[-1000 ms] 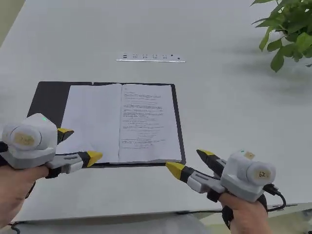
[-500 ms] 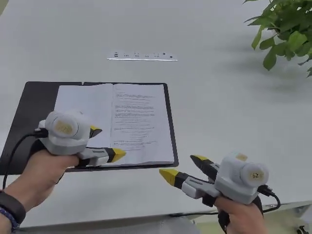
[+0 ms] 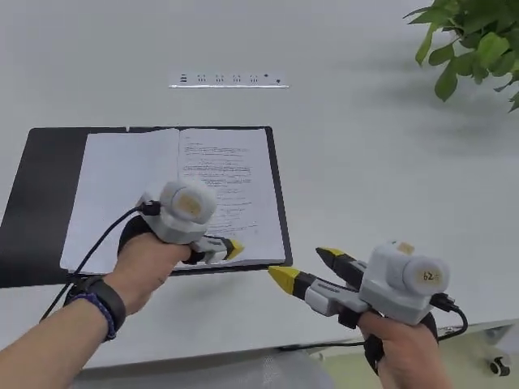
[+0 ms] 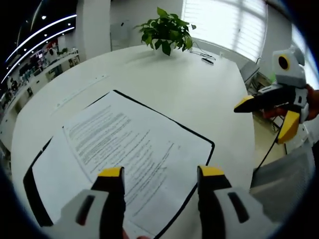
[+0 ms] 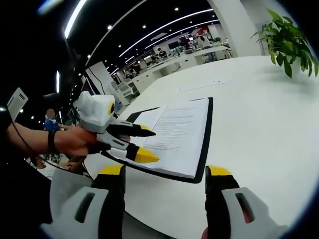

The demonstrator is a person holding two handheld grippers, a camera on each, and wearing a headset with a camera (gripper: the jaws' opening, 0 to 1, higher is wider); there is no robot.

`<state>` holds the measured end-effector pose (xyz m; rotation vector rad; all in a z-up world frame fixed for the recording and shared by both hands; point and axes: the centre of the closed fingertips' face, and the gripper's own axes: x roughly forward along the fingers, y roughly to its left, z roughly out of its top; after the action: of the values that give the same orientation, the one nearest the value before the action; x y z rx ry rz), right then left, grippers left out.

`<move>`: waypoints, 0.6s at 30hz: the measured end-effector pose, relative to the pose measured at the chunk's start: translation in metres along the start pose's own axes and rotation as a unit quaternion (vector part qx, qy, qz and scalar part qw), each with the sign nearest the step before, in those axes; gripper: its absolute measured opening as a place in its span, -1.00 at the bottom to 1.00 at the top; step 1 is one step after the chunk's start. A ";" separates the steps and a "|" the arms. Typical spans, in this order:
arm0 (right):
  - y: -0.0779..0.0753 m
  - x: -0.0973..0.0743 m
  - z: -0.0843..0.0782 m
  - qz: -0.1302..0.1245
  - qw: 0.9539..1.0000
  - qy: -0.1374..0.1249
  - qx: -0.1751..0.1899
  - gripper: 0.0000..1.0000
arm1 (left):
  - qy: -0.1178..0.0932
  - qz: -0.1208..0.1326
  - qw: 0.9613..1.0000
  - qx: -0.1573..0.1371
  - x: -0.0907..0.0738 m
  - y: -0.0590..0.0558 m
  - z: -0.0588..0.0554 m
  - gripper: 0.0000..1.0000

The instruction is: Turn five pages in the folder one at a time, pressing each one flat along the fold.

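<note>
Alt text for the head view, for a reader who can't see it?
The left gripper is over the bottom edge of the printed right-hand page in a black folder lying open on a white table. The open right gripper is off the folder's lower right corner; a leafy plant stands top right.

Open-plan office — rows of desks (image 5: pixel 199 54) under ceiling strip lights (image 5: pixel 164 34); blinded windows (image 4: pixel 224 20); potted plant (image 4: pixel 167 30) on white bench (image 3: pixel 365 162) with socket strip (image 3: pixel 227 81).

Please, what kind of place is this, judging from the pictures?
Probably an open-plan office or meeting area: a large white table with a built-in socket strip, a green plant, and, in the right gripper view, rows of desks under long ceiling lights.
</note>
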<state>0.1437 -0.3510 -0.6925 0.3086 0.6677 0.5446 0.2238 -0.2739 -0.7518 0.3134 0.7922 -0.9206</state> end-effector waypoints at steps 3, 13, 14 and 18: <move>-0.002 0.001 0.001 -0.003 1.000 -0.002 0.005 0.27 | -0.008 -0.008 1.000 -0.011 0.013 -0.003 0.004 0.17; -0.007 0.000 -0.002 -0.005 1.000 0.002 0.011 0.23 | 0.005 0.002 1.000 0.015 0.037 -0.012 -0.008 0.18; -0.007 0.000 -0.001 -0.006 1.000 0.002 0.012 0.23 | 0.003 0.001 1.000 0.017 0.036 -0.012 -0.007 0.18; -0.008 0.002 -0.003 -0.007 1.000 0.003 0.014 0.22 | -0.003 0.004 1.000 0.022 0.036 -0.008 -0.008 0.11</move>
<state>0.1456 -0.3561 -0.6992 0.3286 0.6840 0.5235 0.2261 -0.2956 -0.7828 0.3518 0.7653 -0.9324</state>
